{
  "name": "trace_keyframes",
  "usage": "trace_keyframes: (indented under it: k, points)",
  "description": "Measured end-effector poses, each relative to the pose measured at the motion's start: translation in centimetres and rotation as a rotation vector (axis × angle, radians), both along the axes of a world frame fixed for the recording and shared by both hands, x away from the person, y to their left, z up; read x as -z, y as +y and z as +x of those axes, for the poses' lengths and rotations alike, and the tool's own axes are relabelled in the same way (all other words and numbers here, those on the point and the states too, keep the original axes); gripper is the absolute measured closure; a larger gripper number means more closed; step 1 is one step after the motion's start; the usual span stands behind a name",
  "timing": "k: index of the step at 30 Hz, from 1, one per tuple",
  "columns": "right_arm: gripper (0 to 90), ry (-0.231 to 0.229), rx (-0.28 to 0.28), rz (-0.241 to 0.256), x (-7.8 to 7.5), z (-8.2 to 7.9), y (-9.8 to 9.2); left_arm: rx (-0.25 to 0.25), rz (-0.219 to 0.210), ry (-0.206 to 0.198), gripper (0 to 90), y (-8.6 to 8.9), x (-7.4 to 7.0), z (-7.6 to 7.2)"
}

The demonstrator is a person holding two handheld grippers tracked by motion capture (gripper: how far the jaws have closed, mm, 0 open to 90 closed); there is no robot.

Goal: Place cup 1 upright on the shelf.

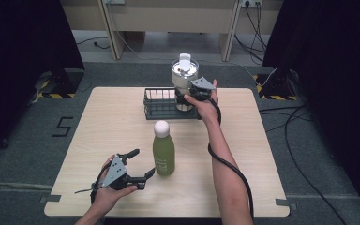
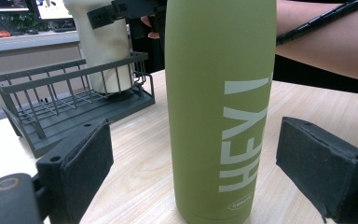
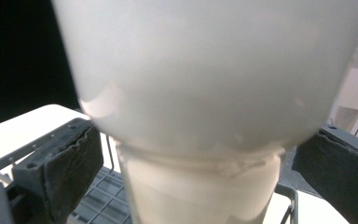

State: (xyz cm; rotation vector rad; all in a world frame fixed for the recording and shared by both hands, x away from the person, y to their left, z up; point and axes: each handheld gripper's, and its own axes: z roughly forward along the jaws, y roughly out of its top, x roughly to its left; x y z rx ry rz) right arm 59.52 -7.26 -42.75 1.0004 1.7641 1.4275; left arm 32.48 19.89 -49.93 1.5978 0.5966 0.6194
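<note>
I am straddling the cream tumbler with the steel lid [image 1: 184, 77], standing in the right end of the dark wire basket [image 1: 159, 104], with my right gripper [image 1: 192, 93] gaping unclamped, while my left gripper [image 1: 138, 169], spread wide, is flanking the matte green bottle [image 1: 163, 149] in front of the basket, presumably for basketing next.

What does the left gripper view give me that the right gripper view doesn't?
The left gripper view alone: the green bottle standing upright on the wooden table, lettered HEY, between the left gripper's open fingers, with gaps on both sides, and a forearm behind.

The right gripper view alone: a blurred close-up of the white tumbler between the right gripper's spread fingers; whether they touch it is unclear.

Both: the dark wire basket with the tumbler standing in it.
</note>
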Motion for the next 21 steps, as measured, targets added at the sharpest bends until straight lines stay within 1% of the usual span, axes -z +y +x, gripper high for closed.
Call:
trace_keyframes:
  k: [9,16,18,21]
  points:
    - [3.0,-0.003,0.0,0.005,0.0,-1.5,-0.9,-0.002,0.003,0.001,9.9,-0.1,0.0,0.1]
    - [4.2,-0.009,-0.003,0.009,-0.3,-2.9,-1.7,-0.005,0.002,-0.009,9.9,-0.1,-0.3,0.2]
    - [4.6,-0.005,-0.004,0.017,-0.4,-3.3,-2.0,-0.004,0.002,-0.01,9.9,-0.2,-0.4,0.2]
    - [5.3,-0.008,-0.006,0.017,-0.4,-4.2,-2.4,-0.001,0.001,-0.015,10.0,-0.3,-0.5,0.2]
